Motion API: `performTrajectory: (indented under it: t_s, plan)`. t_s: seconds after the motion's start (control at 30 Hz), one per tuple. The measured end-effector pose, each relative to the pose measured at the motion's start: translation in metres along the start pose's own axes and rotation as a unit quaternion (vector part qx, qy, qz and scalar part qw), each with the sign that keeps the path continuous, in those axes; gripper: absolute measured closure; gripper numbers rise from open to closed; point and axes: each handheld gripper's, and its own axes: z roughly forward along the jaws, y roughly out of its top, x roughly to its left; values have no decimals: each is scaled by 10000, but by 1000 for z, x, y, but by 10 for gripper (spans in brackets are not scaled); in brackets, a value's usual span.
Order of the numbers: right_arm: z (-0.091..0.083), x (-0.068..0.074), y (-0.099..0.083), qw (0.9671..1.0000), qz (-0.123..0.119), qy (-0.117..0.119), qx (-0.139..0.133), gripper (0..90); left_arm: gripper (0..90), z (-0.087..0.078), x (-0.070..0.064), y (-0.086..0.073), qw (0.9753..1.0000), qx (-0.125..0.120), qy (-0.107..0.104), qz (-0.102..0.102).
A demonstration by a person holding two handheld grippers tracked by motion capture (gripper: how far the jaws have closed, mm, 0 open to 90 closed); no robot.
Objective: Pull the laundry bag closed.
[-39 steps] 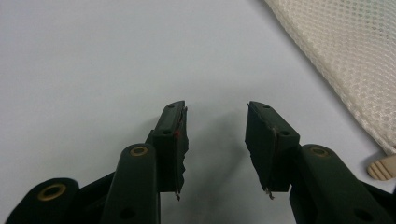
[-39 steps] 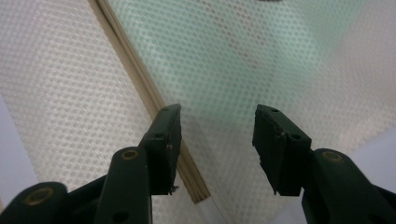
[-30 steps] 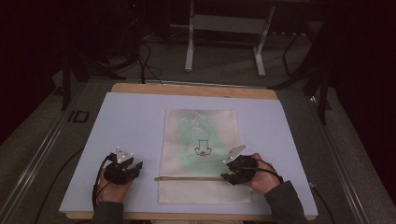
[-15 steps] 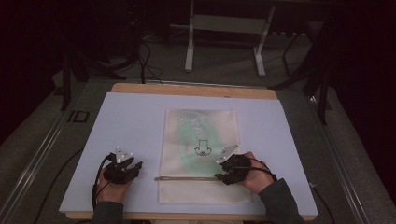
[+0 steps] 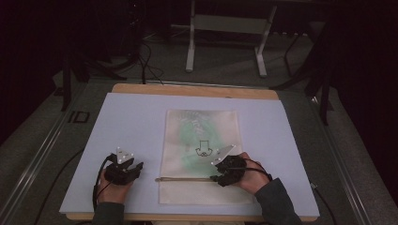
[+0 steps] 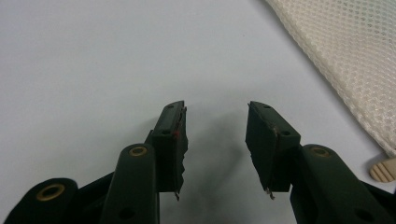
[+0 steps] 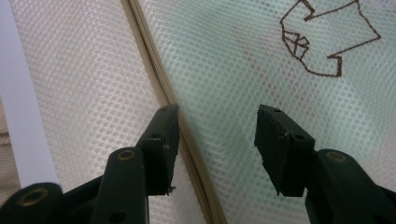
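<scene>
The right gripper point(image 5: 220, 177) sits at lower centre-right of the high view, jaws wide and holding nothing, hovering over the zipper point(image 7: 161, 91) of the mesh bag point(image 5: 202, 140), probably lined up to catch its pull. The left gripper point(image 5: 132, 169), also wide and empty, waits at lower left on the blue mat point(image 5: 136, 117). The bag lies flat mid-frame, cream netting (something green shows through) with a brown outline drawing point(image 7: 327, 42).
</scene>
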Motion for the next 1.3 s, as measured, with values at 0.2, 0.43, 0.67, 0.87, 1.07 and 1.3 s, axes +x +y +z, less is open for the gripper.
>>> performTrajectory:
  t_s: [0.2,0.43,0.67,0.87,1.07,1.3]
  plan:
    - [4,2,4,10000,-38,62,-49,497,570,0,0,0,10000,-8,-1,-10]
    - [10,7,12,9998,-141,145,-87,518,569,0,0,0,10000,-17,4,-19]
    - [15,11,17,9994,-237,233,-129,553,569,0,0,0,10000,-16,-9,-9]
    - [20,14,23,9989,-298,287,-208,558,567,0,0,0,10000,-15,-10,-12]
    - [26,17,30,9984,-341,365,-254,563,566,1,0,0,10000,-6,-10,-1]
    - [34,22,39,9977,-399,446,-304,562,564,0,0,0,10000,-2,-14,-1]
